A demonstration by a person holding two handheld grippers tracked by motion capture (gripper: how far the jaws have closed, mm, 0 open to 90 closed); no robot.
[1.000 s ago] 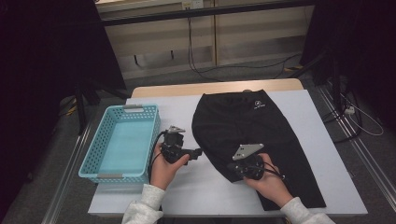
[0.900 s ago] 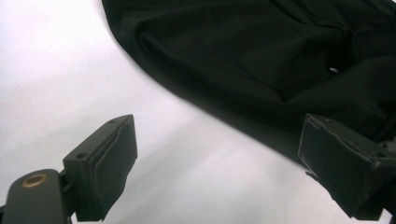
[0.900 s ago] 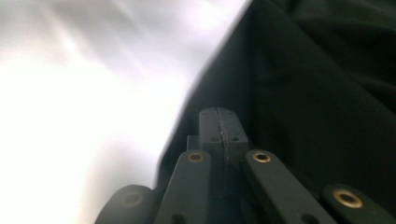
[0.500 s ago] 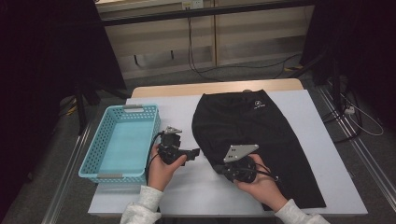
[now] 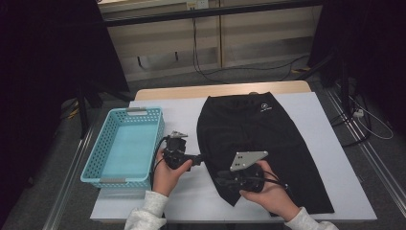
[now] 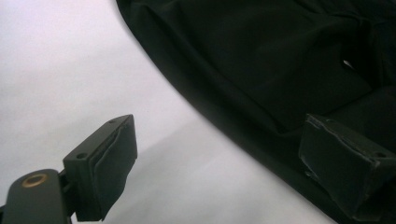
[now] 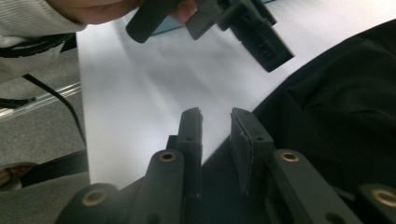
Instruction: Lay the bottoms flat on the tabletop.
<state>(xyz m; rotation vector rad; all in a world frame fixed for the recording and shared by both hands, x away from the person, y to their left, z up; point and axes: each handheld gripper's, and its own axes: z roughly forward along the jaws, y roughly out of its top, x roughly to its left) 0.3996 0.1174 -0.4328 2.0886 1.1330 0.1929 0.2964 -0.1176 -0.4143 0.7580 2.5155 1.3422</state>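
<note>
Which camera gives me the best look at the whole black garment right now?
The high view: the black garment lies spread flat on the white table, fully in frame. The left gripper view shows its curved edge; the right gripper view one dark corner.

a white-topped table [image 5: 330, 143] carries a blue basket [image 5: 125, 143] beside black trousers [image 5: 258, 139].
</note>
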